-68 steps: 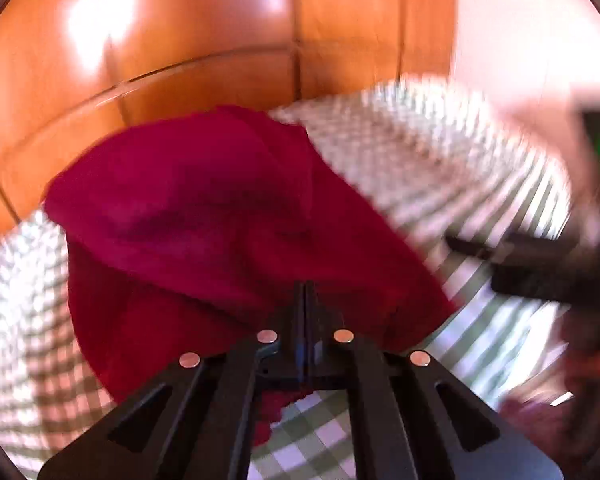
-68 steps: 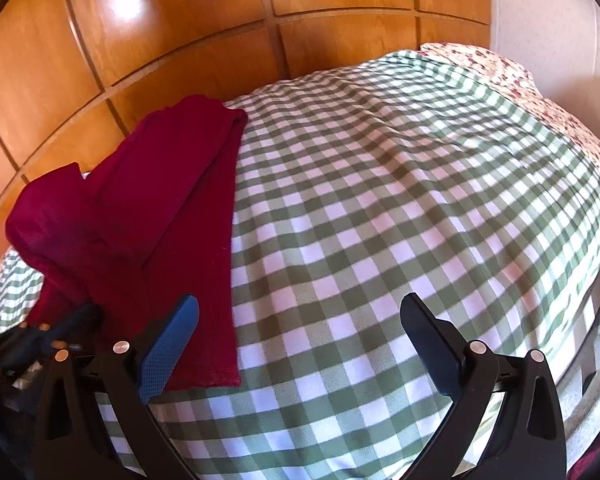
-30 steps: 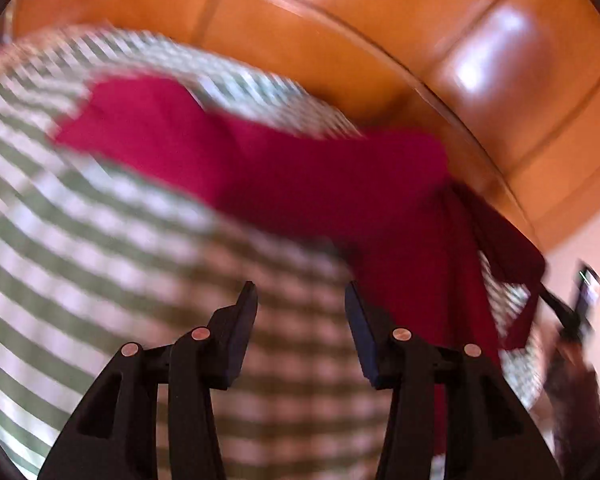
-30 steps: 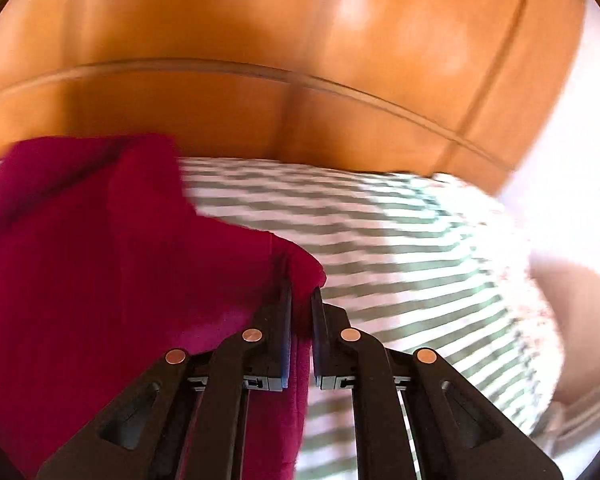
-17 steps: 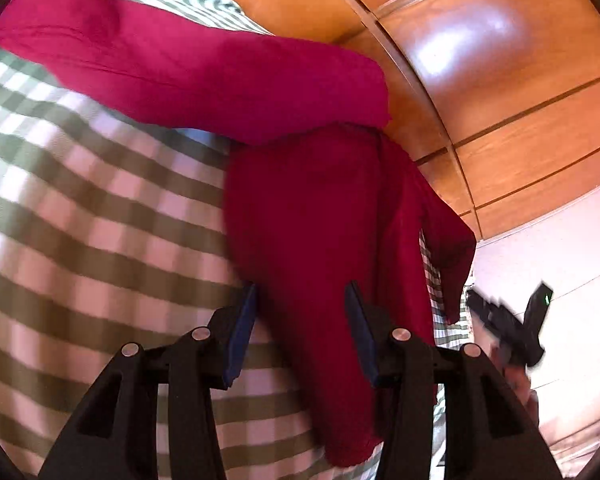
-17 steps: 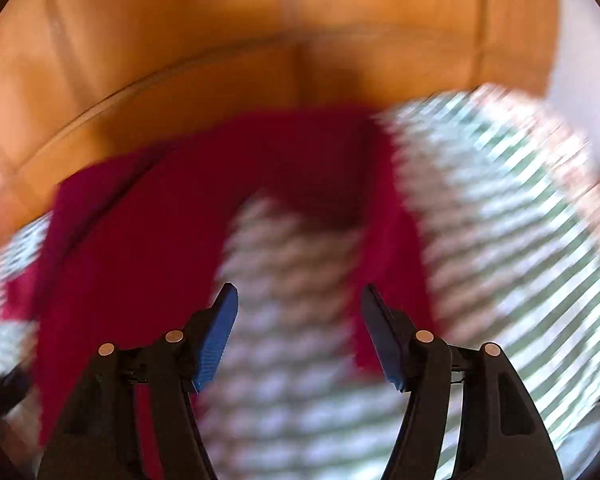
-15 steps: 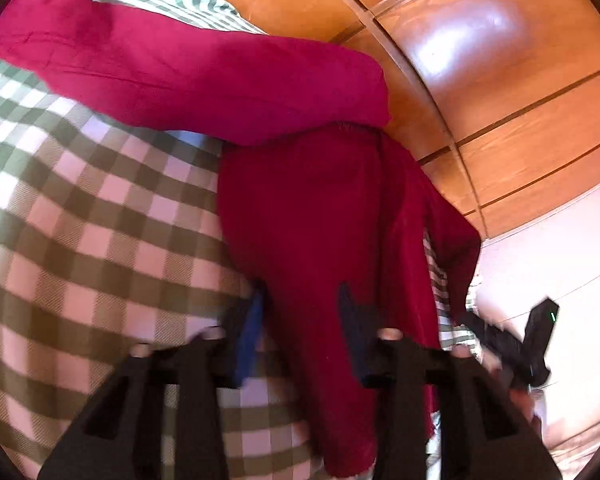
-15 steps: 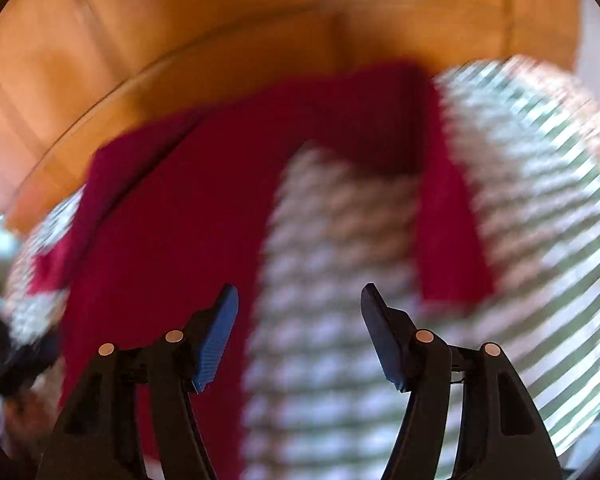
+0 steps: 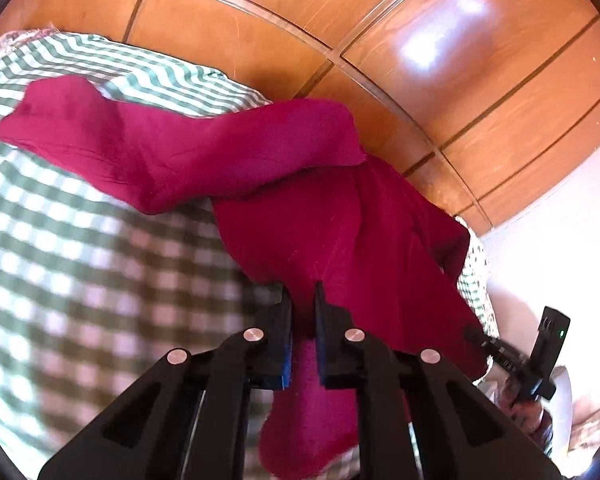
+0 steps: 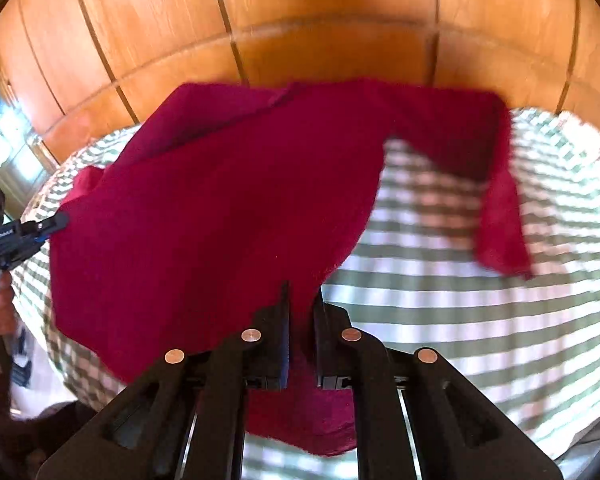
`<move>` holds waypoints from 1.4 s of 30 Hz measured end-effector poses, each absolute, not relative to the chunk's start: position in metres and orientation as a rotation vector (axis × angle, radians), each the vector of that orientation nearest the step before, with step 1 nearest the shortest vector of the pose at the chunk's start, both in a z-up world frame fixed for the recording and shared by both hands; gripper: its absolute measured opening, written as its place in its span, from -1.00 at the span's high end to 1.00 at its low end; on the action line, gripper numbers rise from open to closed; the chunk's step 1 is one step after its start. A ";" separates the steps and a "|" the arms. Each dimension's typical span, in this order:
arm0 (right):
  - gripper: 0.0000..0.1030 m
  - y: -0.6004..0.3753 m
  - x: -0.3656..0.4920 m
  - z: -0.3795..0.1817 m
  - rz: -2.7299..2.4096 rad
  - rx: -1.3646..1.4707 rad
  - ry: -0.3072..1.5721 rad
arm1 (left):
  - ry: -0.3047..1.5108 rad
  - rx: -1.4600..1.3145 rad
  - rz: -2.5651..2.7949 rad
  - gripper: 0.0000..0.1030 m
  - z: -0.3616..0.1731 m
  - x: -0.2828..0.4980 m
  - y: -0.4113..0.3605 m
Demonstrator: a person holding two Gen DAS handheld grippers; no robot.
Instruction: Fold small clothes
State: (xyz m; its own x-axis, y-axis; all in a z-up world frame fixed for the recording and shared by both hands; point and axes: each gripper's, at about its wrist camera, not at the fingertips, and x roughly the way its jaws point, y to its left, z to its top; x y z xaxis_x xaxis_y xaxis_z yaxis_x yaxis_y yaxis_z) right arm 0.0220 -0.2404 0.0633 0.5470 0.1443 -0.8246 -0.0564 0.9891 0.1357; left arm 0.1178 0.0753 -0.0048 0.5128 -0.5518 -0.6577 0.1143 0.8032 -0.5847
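A dark red garment (image 9: 308, 216) lies partly on the green-and-white checked bed (image 9: 80, 264), one long part stretched toward the far left. My left gripper (image 9: 302, 300) is shut on the garment's near edge. In the right wrist view the same garment (image 10: 228, 208) spreads across the bed (image 10: 480, 312), and my right gripper (image 10: 302, 296) is shut on another edge of it. The right gripper shows at the lower right of the left wrist view (image 9: 480, 338), and the left gripper shows at the left edge of the right wrist view (image 10: 58, 222), each pinching the cloth.
Glossy wooden wardrobe panels (image 9: 440, 60) rise right behind the bed, also filling the top of the right wrist view (image 10: 300, 20). A pale wall (image 9: 560, 240) stands at the right. A bright window (image 10: 4, 140) is at the far left.
Both grippers were open half a second ago and have closed on edges of the red garment. The cloth now hangs stretched between them.
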 end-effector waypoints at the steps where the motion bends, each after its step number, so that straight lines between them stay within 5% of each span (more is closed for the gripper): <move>1: 0.85 -0.245 0.015 0.065 0.119 0.094 0.991 | 0.966 -0.498 -0.419 0.85 -0.004 0.112 0.078; 8: 0.85 -0.262 -0.016 -0.002 0.003 0.061 1.163 | 1.130 -0.423 -0.340 0.62 -0.052 0.082 0.089; 10: 0.85 -0.265 -0.019 -0.008 -0.009 0.081 1.168 | 1.132 -0.406 -0.282 0.37 -0.062 0.077 0.096; 12: 0.63 -0.266 -0.017 -0.004 -0.033 0.085 1.152 | 1.110 -0.450 -0.228 0.27 -0.066 0.075 0.114; 14: -0.08 -0.270 -0.017 0.005 -0.081 0.075 1.115 | 1.070 -0.430 -0.129 0.28 -0.064 0.076 0.132; 15: -0.16 -0.269 -0.015 0.010 -0.093 0.073 1.089 | 1.052 -0.417 -0.083 0.28 -0.062 0.077 0.141; 19: -0.22 -0.247 -0.005 0.024 -0.023 0.094 1.026 | 0.977 -0.417 0.054 0.01 -0.055 0.091 0.180; 25: -0.28 -0.189 0.017 0.012 0.158 0.111 1.010 | 0.908 -0.533 0.188 0.00 -0.050 0.136 0.242; 31: -0.28 -0.141 0.034 -0.008 0.278 0.068 1.040 | 0.873 -0.464 0.322 -0.33 -0.047 0.208 0.279; 34: -0.45 -0.132 0.037 -0.016 0.280 0.044 1.043 | 0.907 -0.406 0.348 -0.39 -0.054 0.239 0.288; 37: -0.57 -0.134 0.036 -0.021 0.275 0.054 1.051 | 0.953 -0.379 0.363 -0.34 -0.064 0.262 0.288; 40: -0.74 -0.132 0.039 -0.026 0.290 0.083 1.053 | 0.995 -0.344 0.325 0.61 -0.073 0.280 0.280; 41: -0.77 -0.132 0.040 -0.025 0.289 0.090 1.057 | 0.985 -0.313 0.318 0.85 -0.070 0.283 0.275; 42: -0.78 -0.132 0.041 -0.026 0.288 0.095 1.058 | 0.969 -0.303 0.313 0.87 -0.066 0.282 0.272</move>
